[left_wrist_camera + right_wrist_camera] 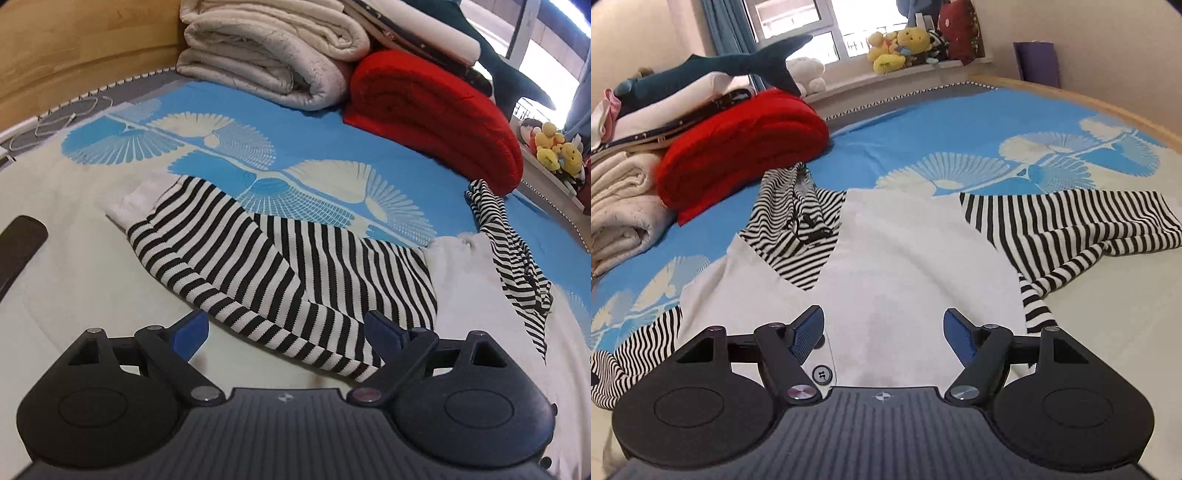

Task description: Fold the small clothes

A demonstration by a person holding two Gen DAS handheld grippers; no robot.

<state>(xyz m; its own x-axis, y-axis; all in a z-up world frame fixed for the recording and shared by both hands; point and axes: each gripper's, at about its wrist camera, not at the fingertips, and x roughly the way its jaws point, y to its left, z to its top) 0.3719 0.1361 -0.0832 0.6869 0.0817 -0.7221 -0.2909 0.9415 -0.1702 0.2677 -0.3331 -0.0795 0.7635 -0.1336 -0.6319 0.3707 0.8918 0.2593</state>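
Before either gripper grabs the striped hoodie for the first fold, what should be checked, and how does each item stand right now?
1. left gripper open: ok.
2. right gripper open: ok.
3. Striped sleeve lies between the left gripper's fingers: ok, though contact cannot tell.
4. White body panel lies flat: ok.
5. Hood smoothed out: not ok, bunched.
6. Red blanket off the hoodie: cannot tell; the hood tip nearly meets it.

A hooded top (905, 251) lies mid-frame on the bedspread (923, 129). Folded blankets (746, 140) sit at its upper left. Toys (897, 48) line the top.
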